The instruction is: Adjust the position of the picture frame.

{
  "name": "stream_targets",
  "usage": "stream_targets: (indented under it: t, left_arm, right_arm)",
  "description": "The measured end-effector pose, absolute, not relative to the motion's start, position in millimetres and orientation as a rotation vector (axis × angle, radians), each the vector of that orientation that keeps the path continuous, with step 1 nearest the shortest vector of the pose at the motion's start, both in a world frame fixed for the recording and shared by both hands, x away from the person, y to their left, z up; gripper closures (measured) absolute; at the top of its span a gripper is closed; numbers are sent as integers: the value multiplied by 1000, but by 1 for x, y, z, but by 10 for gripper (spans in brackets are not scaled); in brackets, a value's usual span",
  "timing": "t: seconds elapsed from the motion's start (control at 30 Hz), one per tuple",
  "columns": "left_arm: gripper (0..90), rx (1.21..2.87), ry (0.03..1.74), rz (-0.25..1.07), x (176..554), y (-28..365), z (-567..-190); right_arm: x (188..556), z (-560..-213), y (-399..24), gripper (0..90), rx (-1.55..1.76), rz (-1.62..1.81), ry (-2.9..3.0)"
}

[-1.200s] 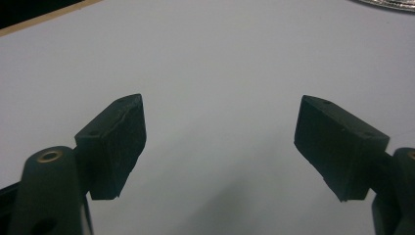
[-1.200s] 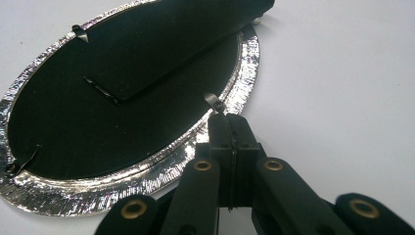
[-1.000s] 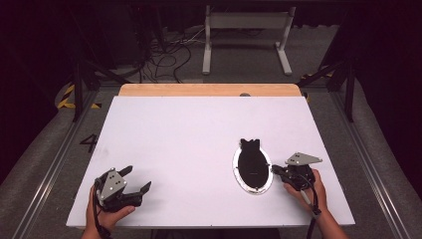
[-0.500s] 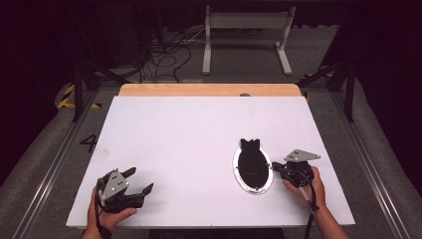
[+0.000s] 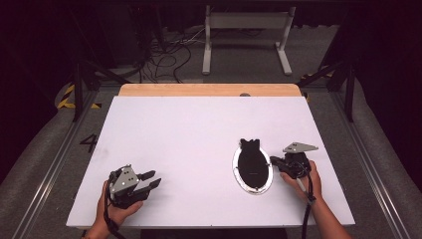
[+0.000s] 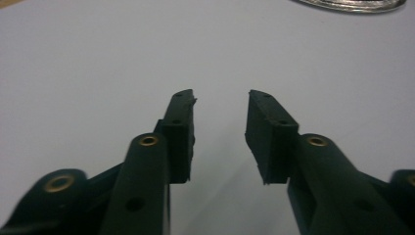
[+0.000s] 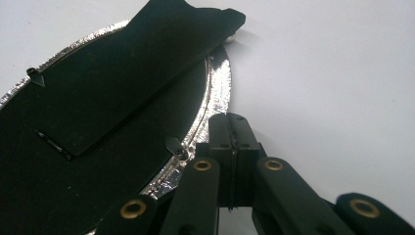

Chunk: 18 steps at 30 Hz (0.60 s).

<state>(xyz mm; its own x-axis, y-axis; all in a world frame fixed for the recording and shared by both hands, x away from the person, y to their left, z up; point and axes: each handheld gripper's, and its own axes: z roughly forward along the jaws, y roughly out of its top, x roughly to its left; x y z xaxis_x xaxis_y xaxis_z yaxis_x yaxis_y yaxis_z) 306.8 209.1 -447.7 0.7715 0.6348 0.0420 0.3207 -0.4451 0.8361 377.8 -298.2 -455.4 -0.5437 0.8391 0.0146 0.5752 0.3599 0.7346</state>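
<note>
**Right jaws pressed shut at the platter's rim, left jaws part-spread over bare table**

In the right gripper view, the right gripper [image 7: 234, 128] has its two black jaws pressed flat together, pad against pad, with nothing between them. Their tips sit at the silver rim of the oval platter [image 7: 221, 81], right up against it; whether they actually touch the foil edge I cannot tell. A small metal tab on the rim lies just beside the left jaw. On the platter lies a flat black fish-shaped piece [image 7: 132, 68], its notched tail end reaching out past the rim at the far side.

In the left gripper view, the left gripper [image 6: 220, 105] has its jaws standing apart with a clear gap and only the white tabletop between the pads; they have just been closing and grip nothing. A sliver of the platter's silver rim [image 6: 350, 5] shows at the top edge of that view, well away from the jaws.

From the high view, the right gripper [image 5: 276, 161] lies low on the white table [image 5: 189, 129], held in the person's right hand [image 5: 303, 178], pointing at the right side of the platter [image 5: 236, 172], which sits in the near right part of the table. The left gripper [image 5: 152, 179] is in the person's left hand [image 5: 117, 209] near the front left corner, well apart from the platter. A strip of wood [image 5: 209, 89] runs along the table's far edge.
</note>
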Motion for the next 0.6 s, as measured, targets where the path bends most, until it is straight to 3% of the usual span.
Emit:
stream_targets:
  t: [0.2,0.6]
  left_arm:
    - [899,2099,675,445,315,198,-446]
    - [900,2185,513,369,357,136,-450]
  right_arm:
    - [381,-455,-300,900,1244,1022,2281]
    - [386,-457,-298,900,1268,1070,2291]
